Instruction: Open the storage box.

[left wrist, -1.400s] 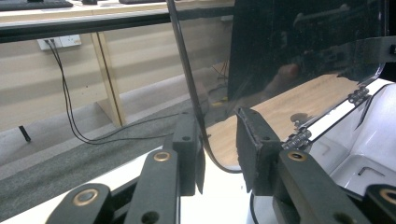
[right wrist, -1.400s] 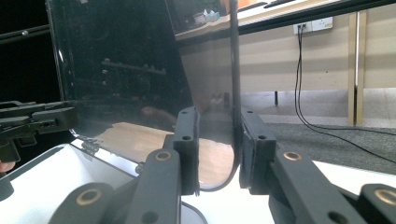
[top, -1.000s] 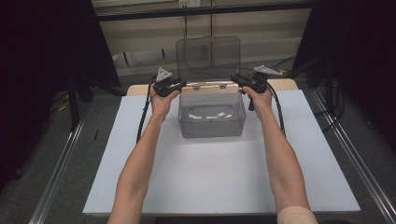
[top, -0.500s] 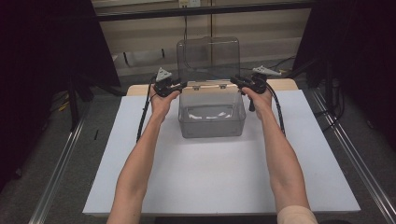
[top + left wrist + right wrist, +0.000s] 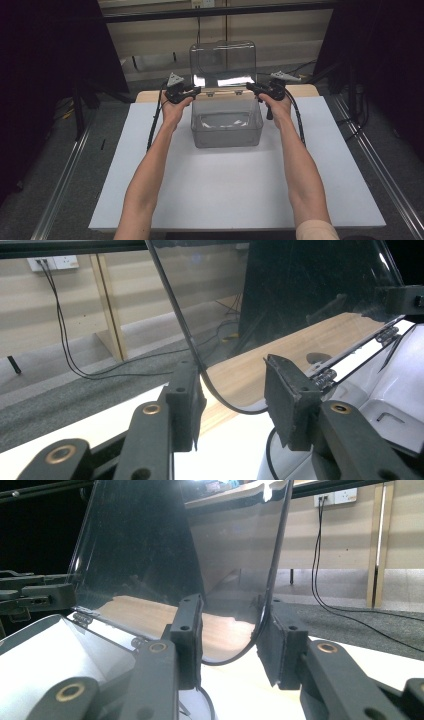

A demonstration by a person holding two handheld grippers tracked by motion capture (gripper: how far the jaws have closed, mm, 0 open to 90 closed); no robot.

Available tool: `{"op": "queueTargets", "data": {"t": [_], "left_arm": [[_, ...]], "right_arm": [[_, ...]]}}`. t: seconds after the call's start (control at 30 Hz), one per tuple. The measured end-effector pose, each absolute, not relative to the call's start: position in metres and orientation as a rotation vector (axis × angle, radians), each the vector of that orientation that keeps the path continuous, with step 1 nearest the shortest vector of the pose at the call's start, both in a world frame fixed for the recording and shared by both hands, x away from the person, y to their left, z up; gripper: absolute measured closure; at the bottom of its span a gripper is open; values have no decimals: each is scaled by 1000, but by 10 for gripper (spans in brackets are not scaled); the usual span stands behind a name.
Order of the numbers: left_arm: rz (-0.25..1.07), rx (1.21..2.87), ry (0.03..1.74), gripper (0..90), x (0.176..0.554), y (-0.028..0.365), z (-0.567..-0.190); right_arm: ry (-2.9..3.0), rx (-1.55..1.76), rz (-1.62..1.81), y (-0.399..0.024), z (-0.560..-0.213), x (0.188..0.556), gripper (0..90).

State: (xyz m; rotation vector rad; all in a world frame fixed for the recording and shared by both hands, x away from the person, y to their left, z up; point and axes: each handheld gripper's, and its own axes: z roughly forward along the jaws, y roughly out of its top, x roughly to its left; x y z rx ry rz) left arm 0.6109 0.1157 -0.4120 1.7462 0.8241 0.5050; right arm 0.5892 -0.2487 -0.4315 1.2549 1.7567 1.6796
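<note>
- At the table's far middle, toward twelve o'clock on the white sheet (image 5: 225,185), stands the clear box (image 5: 227,125), its lid (image 5: 223,61) raised upright.
- The left gripper (image 5: 192,91), at the lid's nine o'clock corner, has just been opening; lid edge between the jaws, pads apart.
- The right gripper (image 5: 254,88), at three o'clock, likewise stands loosened around the lid's edge.
</note>
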Motion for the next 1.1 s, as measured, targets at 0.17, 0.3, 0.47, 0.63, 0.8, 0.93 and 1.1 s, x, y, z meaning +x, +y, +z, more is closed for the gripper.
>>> {"op": "queueTargets", "data": {"t": [0.17,0.3,0.47,0.63,0.8,0.93,1.1], "left_arm": [[477,1725,852,548,611,115,-413],[466,1712,871,533,612,115,-414],[444,1706,873,527,613,117,-416],[421,1697,881,496,613,117,-417],[412,1682,894,460,614,117,-418],[414,1712,889,391,613,117,-419],[400,1708,885,370,613,117,-420]], "right_arm": [[1769,1264,1678,-249,-432,589,617],[1764,1275,1697,-250,-434,589,611],[1773,1278,1691,-250,-434,590,602],[1780,1279,1685,-250,-434,589,591],[1784,1288,1682,-250,-434,589,581],[1779,1305,1681,-250,-434,589,544],[1771,1324,1688,-251,-435,590,537]]}}
